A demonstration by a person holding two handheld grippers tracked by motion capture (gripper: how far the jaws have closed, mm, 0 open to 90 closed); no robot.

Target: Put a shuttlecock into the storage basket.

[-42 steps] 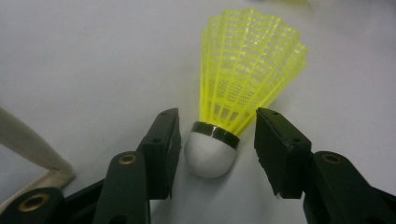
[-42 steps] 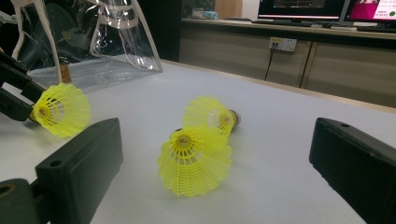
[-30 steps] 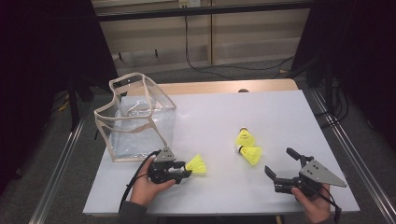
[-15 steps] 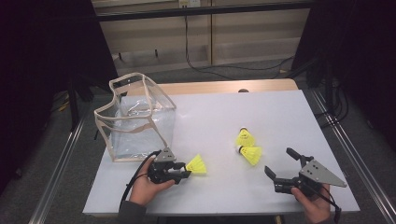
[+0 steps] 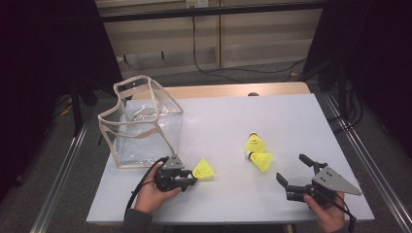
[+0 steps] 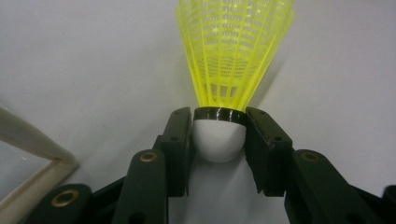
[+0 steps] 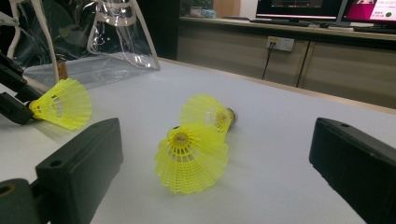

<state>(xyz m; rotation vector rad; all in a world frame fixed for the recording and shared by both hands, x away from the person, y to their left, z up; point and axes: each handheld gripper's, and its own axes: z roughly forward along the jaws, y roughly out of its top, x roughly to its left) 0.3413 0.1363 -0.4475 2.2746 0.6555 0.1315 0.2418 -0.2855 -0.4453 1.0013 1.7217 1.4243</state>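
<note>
Closing lately, left gripper fingers clench shuttlecock, skirt top cropped; right gripper released.

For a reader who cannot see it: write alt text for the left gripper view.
The left gripper's two black jaws have just been closing and now sit against the white cork tip of a yellow shuttlecock, whose skirt points away over the white table. A clear bag's beige edge shows lower left.
</note>
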